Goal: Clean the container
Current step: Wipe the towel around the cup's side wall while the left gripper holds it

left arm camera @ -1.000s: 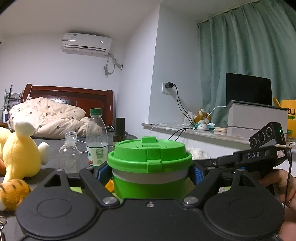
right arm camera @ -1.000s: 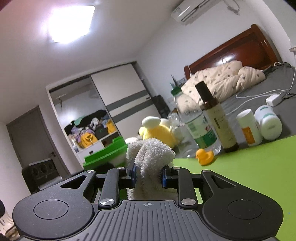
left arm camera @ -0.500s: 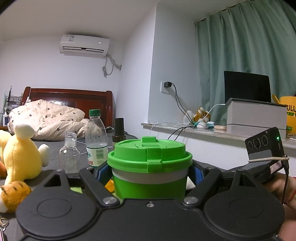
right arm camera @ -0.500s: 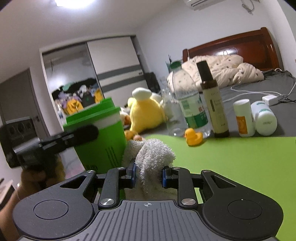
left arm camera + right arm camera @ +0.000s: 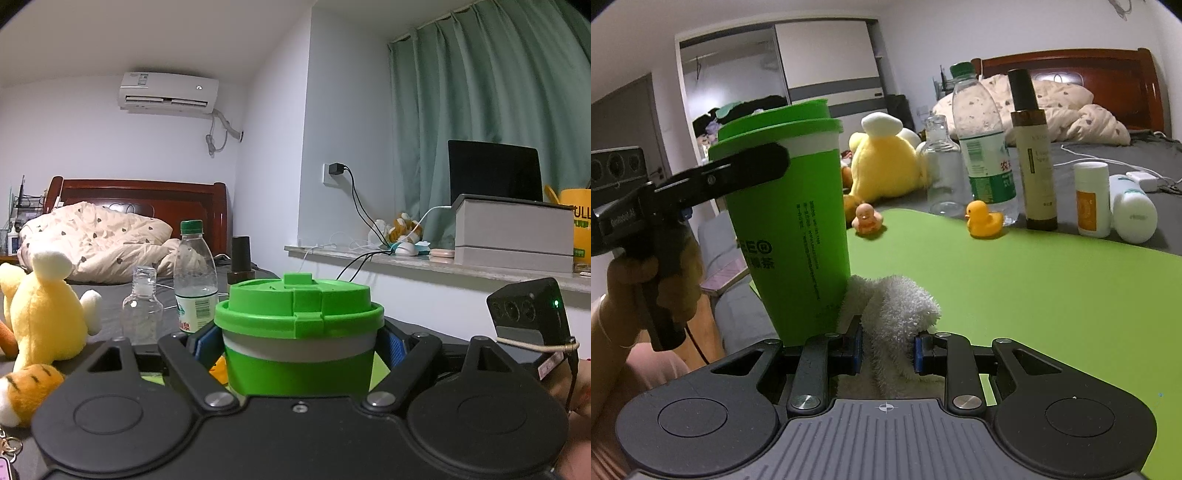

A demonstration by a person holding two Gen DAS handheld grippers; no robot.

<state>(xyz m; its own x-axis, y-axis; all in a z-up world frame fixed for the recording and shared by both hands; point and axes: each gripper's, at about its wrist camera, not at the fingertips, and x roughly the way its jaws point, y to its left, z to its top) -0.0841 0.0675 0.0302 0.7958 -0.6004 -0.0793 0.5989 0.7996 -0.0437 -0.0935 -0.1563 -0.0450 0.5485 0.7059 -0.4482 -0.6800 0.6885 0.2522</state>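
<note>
Left gripper (image 5: 299,343), held level: its 2 blue-padded jaws clamp the green container (image 5: 298,332) just under the lid rim, keeping it upright. In the right wrist view the container (image 5: 790,221) stands at the near left edge of the green mat (image 5: 1034,288), with a person's hand (image 5: 653,288) on the left gripper's handle. Right gripper (image 5: 886,350), tilted slightly downward: jaws nearly closed on a bunched white cloth (image 5: 894,314), whose tuft lies against the container's lower side. Along the mat's far edge: a small orange figurine (image 5: 866,221), a yellow rubber duck (image 5: 982,218), a clear glass bottle (image 5: 940,166), a water bottle (image 5: 982,147), a tall brown-capped bottle (image 5: 1032,155), 1 upright white tube (image 5: 1091,199) and 1 tilted (image 5: 1132,210). A yellow plush toy (image 5: 886,162) sits behind.
</note>
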